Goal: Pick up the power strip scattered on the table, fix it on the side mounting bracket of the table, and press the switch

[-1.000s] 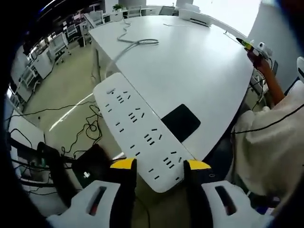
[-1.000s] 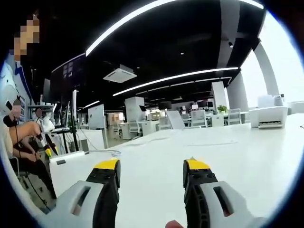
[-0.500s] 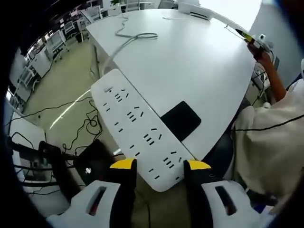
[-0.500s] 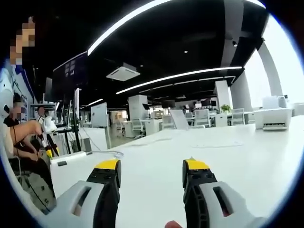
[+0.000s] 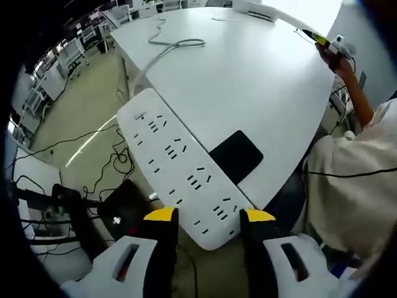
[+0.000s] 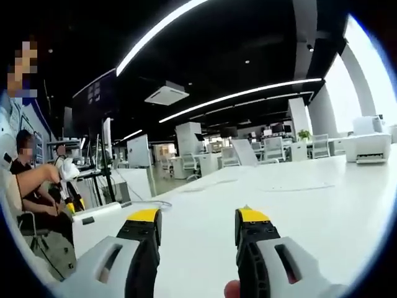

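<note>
White power strip (image 5: 180, 168) still clamped in left hand-held gripper (image 5: 209, 215); right hand-held gripper (image 6: 197, 216) open, empty.

Left claw (image 5: 211, 215) gripping power strip (image 5: 180, 166), table (image 5: 260, 81)

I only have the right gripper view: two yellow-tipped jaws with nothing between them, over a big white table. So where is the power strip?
Observer: In the left gripper view, the left gripper is shut on the near end of the white power strip.
Operator: Is it lying flat on the table?
Observer: I cannot tell if it rests there. It runs along the table edge, with loose black wires on the floor beside it.
Operator: Does it have a cord?
Observer: Yes, a pale cable leaves its far end and loops across the tabletop.
</note>
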`<state>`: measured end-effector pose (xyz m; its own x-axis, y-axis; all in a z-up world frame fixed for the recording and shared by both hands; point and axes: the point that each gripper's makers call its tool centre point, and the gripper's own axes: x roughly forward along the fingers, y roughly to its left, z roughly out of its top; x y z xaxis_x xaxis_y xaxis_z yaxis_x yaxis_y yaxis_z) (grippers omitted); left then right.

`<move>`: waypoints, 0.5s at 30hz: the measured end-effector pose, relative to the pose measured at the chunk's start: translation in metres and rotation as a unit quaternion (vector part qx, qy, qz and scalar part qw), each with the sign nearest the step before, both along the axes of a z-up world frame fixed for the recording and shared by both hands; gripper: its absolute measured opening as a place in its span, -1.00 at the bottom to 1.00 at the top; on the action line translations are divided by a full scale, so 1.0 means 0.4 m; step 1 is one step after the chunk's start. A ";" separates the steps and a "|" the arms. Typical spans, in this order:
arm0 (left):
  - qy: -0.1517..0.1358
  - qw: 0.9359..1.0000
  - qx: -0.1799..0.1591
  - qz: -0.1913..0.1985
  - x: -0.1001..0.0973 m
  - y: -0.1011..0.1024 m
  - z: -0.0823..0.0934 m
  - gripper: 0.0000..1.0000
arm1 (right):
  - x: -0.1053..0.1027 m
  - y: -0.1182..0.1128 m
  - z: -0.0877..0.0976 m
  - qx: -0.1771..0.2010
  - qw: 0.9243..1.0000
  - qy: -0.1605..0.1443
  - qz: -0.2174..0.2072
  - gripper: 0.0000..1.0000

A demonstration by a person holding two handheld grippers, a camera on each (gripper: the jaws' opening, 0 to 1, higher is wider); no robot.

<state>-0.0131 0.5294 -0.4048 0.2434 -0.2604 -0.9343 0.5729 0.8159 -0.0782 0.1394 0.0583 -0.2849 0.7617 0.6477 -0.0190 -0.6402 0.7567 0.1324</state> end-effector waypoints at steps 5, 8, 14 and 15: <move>0.004 1.000 0.005 0.000 0.000 -0.001 0.000 -0.11 | 0.012 0.029 0.024 -0.013 1.000 -0.010 0.012 -0.13; 0.006 1.000 0.006 -0.001 0.000 -0.001 0.000 -0.11 | 0.018 0.049 0.048 -0.016 0.999 -0.019 0.023 -0.15; 0.007 1.000 0.007 -0.003 0.000 -0.001 0.000 -0.11 | 0.024 0.086 0.075 -0.016 0.999 -0.019 0.042 -0.33; 0.006 1.000 0.007 -0.003 0.000 -0.002 0.000 -0.11 | 0.025 0.092 0.079 -0.016 0.999 -0.021 0.044 -0.33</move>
<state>-0.0132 0.5287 -0.4048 0.2299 -0.2484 -0.9410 0.5766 0.8137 -0.0739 0.1495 0.0952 -0.2532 0.7030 0.7111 -0.0093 -0.7083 0.7012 0.0813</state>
